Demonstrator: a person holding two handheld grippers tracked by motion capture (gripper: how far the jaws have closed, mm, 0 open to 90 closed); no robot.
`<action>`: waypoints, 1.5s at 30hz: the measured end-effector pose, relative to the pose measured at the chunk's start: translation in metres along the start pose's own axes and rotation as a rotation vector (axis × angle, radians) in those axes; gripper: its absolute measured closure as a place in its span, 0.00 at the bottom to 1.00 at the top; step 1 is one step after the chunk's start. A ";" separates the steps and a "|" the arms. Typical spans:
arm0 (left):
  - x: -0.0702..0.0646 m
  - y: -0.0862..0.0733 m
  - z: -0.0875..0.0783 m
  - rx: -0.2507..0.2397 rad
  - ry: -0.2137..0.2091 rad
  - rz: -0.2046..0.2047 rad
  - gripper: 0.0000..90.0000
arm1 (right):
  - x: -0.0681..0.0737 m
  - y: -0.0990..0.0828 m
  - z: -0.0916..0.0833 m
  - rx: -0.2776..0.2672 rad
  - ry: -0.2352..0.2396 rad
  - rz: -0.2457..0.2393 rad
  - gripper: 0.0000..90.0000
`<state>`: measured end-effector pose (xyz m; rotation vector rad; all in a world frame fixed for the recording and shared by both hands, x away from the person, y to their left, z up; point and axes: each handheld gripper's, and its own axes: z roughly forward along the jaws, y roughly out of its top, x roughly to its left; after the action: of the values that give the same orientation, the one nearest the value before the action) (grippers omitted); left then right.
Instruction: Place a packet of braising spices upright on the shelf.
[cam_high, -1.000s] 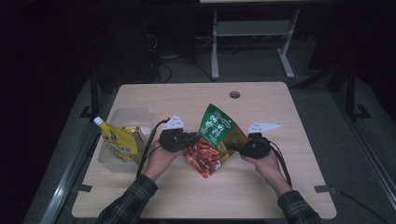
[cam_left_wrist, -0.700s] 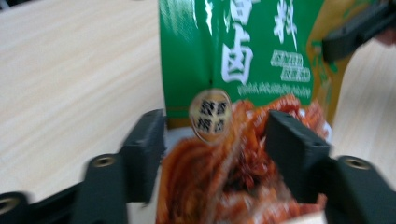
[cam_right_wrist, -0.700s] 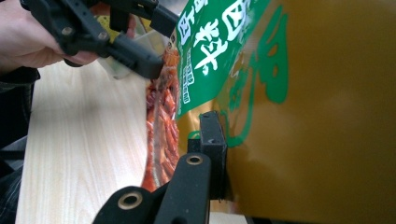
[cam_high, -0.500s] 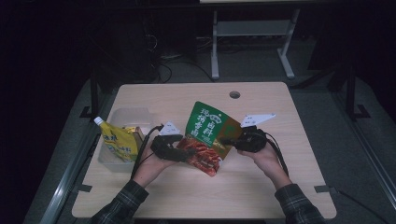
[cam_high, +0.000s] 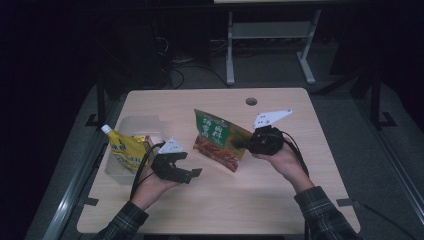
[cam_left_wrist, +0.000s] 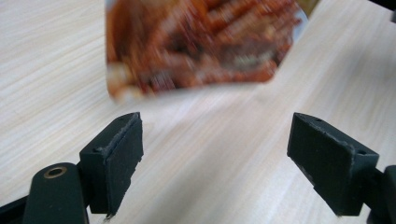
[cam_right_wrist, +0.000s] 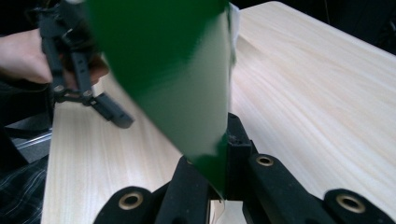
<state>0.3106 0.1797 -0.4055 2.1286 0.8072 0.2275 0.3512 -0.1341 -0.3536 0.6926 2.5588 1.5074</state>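
The light wood-grain table (cam_high: 300, 150) carries three items and both tools.

Right hand-held gripper (cam_high: 243, 144): closed on the green and red printed foil snack bag (cam_high: 218, 140). In the right gripper view the two black jaws meet on the bag's edge (cam_right_wrist: 212, 172), with the green foil pinched between them and rising upward out of the clamp. In the high view the bag is held clear of the table, near the table's centre, tilted, with its green printed half uppermost and its red pictured half lowermost. The right hand (cam_high: 280, 159) holds the tool from the 4 o'clock side of the bag. A grey three-cornered plate (cam_high: 270, 118) sits on top of this gripper.

Left hand-held gripper (cam_high: 192, 174): open, jaws spread wide, nothing between them. In the left gripper view the two black pads (cam_left_wrist: 123, 149) stand well apart over bare table (cam_left_wrist: 210, 154), and the bag's red lower corner (cam_left_wrist: 196, 42) hangs ahead of them, blurred, not touching either pad. In the high view this gripper lies at 7 o'clock from the bag, near it but apart. The left hand (cam_high: 152, 187) grips it from below.

At 9 o'clock on the table stands a clear plastic rectangular tub (cam_high: 131, 124). A yellow spouted pouch with a white cap (cam_high: 123, 150) leans in it, the cap pointing toward 10 o'clock. The left gripper is just beside the tub at its 4 o'clock corner.

A round cable hole (cam_high: 251, 101) lies at 12 o'clock near the far edge.
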 end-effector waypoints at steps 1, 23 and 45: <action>-0.002 -0.001 -0.001 0.001 -0.007 -0.002 0.20 | -0.002 0.002 -0.001 0.005 -0.006 0.000 1.00; -0.048 -0.030 0.021 0.077 -0.164 0.136 0.17 | -0.007 0.135 0.103 -0.023 0.003 -0.018 1.00; -0.049 -0.032 0.029 0.100 -0.186 0.165 0.17 | 0.018 0.170 0.227 0.024 0.018 -0.001 1.00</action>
<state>0.2696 0.1458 -0.4431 2.2740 0.5453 0.0738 0.4600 0.1263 -0.3222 0.6828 2.5946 1.4914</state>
